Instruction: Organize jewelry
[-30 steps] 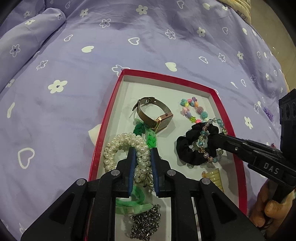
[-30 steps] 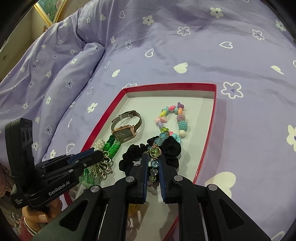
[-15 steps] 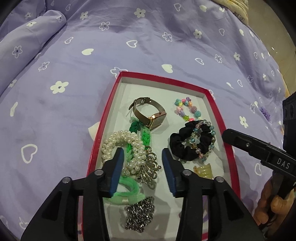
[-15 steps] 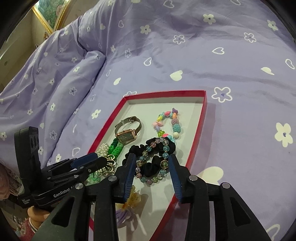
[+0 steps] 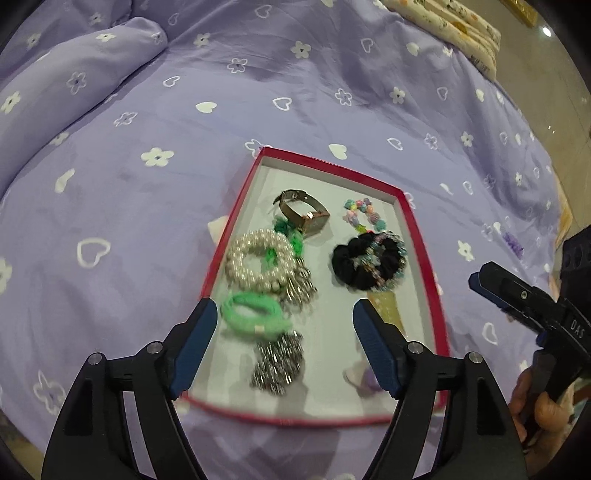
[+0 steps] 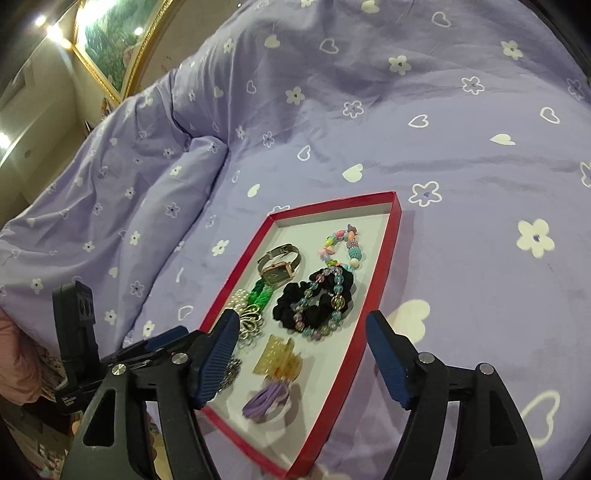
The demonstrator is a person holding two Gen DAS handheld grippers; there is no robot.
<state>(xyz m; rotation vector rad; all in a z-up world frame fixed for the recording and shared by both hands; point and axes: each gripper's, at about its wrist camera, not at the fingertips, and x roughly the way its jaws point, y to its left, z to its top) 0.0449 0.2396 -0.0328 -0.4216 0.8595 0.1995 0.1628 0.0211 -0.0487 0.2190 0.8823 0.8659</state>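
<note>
A red-rimmed tray (image 5: 413, 229) (image 6: 384, 280) lies on the purple bedspread. In it lie a rose-gold watch (image 5: 306, 214) (image 6: 279, 267), a pearl bracelet (image 5: 255, 264), a green band (image 5: 251, 317), a silver chain (image 5: 279, 363), a black scrunchie (image 5: 354, 267) (image 6: 295, 299) with a glass-bead bracelet (image 6: 325, 299) on it, a coloured bead bracelet (image 5: 364, 216) (image 6: 341, 245), a yellow hair clip (image 6: 277, 356) and a purple hair tie (image 6: 266, 398). My left gripper (image 5: 284, 347) is open and empty above the tray's near end. My right gripper (image 6: 301, 362) is open and empty above the tray.
The purple bedspread (image 5: 184, 110) with white hearts and flowers surrounds the tray. A folded ridge of quilt (image 6: 155, 192) lies to the left. A framed picture (image 6: 110, 37) hangs on the wall behind. Patterned bedding (image 5: 454, 22) lies at the far right edge.
Both grippers opened, letting go of the pearl bracelet and the glass-bead bracelet, and pulled back and up from the tray. The jewelry now lies in the tray.
</note>
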